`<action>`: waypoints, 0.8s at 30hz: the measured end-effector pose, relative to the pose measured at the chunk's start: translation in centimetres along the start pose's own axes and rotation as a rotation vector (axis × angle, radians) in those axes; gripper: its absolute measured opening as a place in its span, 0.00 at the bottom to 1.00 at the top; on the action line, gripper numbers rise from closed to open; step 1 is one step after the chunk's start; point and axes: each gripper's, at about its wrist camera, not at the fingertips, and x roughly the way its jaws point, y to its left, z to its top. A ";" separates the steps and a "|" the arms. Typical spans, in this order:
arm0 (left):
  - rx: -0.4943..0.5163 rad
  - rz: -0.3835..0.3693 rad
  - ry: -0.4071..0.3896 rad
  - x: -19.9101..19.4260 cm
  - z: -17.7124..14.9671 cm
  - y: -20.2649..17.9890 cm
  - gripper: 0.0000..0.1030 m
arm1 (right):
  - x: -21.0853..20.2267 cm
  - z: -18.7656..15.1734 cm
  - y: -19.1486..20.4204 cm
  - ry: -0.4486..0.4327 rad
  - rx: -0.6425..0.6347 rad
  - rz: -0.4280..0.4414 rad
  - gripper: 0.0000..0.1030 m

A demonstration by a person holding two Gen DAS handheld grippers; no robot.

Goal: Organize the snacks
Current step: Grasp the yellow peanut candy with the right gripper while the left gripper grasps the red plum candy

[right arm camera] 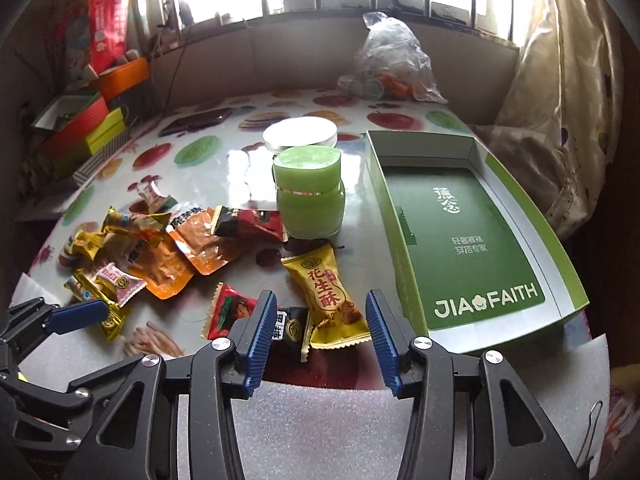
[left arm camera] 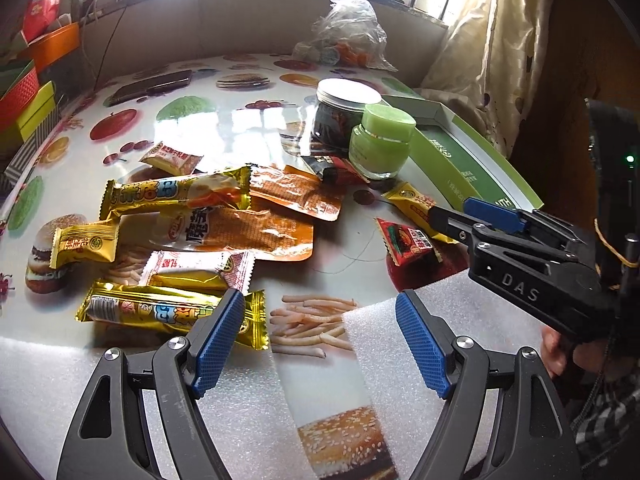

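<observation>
A: Status on the right gripper (right arm camera: 321, 334)?

B: Jaws parted, nothing clamped. It hangs over the yellow peanut candy (right arm camera: 326, 300), which lies flat on the worktop (right arm camera: 240, 160) just beside the green box (right arm camera: 472, 236) (box has nothing in it).

A: Left gripper (left arm camera: 320, 342)?

B: Spread wide, empty, near the gold wafer bar (left arm camera: 168, 312) at the edge of the snack pile (left arm camera: 208, 220).

A: How will the candy handle?

B: My read: light, crinkly foil, slick, contents brittle. I'd pinch across the padded middle, not the crimped end fins, with gentle pressure. The small black candy (right arm camera: 292, 330) touches its left edge, so it could get dragged along.

A: Obstacles?

B: The green jar (right arm camera: 310, 196) stands behind it, apart. The path to the box looks free.
</observation>
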 end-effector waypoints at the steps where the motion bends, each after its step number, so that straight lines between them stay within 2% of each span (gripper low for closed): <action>1: -0.003 -0.005 0.001 0.0 0.1 0.2 0.76 | 0.4 0.2 -0.1 0.011 0.001 -0.008 0.40; 9: -0.012 -0.066 -0.006 -0.6 0.5 1.0 0.76 | 3.0 0.7 0.1 0.092 -0.023 -0.004 0.33; 11: -0.002 -0.065 -0.001 -0.5 0.7 1.0 0.76 | 2.9 0.7 0.2 0.087 -0.031 -0.008 0.20; 17: 0.036 -0.077 0.004 -0.3 1.6 0.2 0.76 | 1.3 0.9 -0.1 0.025 -0.005 0.029 0.19; 24: 0.149 -0.102 0.014 1.0 3.0 -2.0 0.76 | -2.7 1.1 -1.4 -0.064 0.055 0.028 0.19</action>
